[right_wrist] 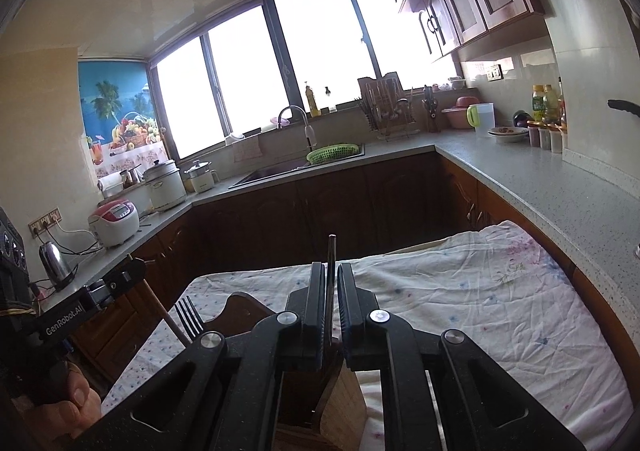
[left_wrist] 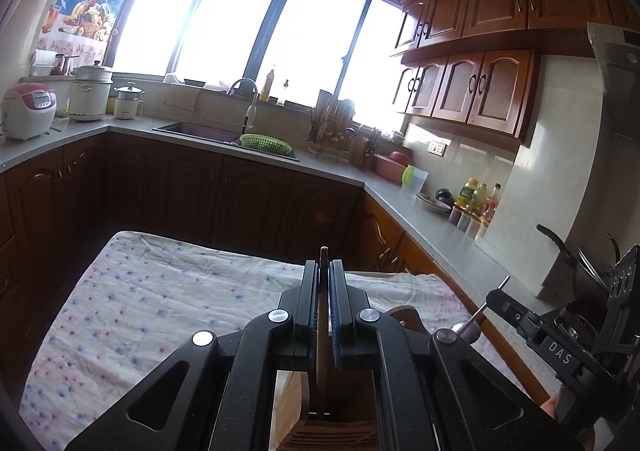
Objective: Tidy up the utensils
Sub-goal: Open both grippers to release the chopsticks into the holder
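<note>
My left gripper (left_wrist: 324, 271) is shut on a wooden chopstick (left_wrist: 322, 331) held upright, its lower end inside a wooden utensil holder (left_wrist: 292, 399) on the cloth-covered table (left_wrist: 160, 311). My right gripper (right_wrist: 331, 275) is shut on a thin metal utensil handle (right_wrist: 330, 291), also upright over the holder (right_wrist: 348, 399). In the right wrist view the left gripper (right_wrist: 132, 271) shows at left with the chopstick (right_wrist: 168, 319), and a fork (right_wrist: 188, 317) stands tines up in the holder. In the left wrist view the right gripper (left_wrist: 496, 297) holds a metal rod-like handle (left_wrist: 476, 315).
A floral cloth covers the table. Grey counters run around it with a sink (left_wrist: 192, 131), green basket (left_wrist: 264, 142), rice cooker (left_wrist: 30, 111), utensil rack (left_wrist: 332, 127), bottles (left_wrist: 476, 195) and a kettle (right_wrist: 54, 265). Dark cabinets stand beyond the table's far edge.
</note>
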`<control>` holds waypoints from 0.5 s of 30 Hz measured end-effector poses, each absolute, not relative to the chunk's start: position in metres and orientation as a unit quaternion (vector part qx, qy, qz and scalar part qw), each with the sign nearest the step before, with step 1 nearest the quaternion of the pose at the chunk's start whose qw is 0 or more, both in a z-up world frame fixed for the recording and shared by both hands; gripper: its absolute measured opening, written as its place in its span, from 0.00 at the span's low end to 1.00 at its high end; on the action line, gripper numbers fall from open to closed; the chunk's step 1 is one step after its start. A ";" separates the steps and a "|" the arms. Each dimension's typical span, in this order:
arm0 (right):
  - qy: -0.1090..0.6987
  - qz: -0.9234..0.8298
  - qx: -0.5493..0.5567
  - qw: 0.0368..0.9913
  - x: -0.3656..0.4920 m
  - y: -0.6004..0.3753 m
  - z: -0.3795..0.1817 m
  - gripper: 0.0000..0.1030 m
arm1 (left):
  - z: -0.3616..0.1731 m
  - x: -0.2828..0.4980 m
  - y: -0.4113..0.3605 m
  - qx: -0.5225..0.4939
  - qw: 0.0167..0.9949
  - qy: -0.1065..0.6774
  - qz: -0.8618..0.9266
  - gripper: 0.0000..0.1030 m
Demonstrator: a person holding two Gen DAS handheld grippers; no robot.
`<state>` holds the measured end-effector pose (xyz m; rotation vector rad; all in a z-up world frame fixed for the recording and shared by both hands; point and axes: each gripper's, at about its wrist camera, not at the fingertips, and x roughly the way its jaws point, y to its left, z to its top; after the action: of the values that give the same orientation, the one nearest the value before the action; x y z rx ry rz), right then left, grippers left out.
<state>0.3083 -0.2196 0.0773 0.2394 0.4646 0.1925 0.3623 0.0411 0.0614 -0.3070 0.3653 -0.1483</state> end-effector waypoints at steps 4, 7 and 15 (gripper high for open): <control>0.232 0.097 0.126 0.960 0.308 -0.222 0.079 0.11 | 0.061 0.356 0.049 -0.160 0.967 0.187 -0.067 0.33; 0.227 0.097 0.135 0.960 0.305 -0.226 0.083 0.42 | 0.066 0.350 0.050 -0.161 0.968 0.182 -0.067 0.48; 0.202 0.090 0.164 0.961 0.281 -0.245 0.097 0.80 | 0.071 0.325 0.054 -0.162 0.968 0.182 -0.060 0.69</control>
<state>0.2809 -0.2449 0.0965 0.3317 0.4094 0.1815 0.3247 0.0543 0.0707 -0.3277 0.3684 -0.1209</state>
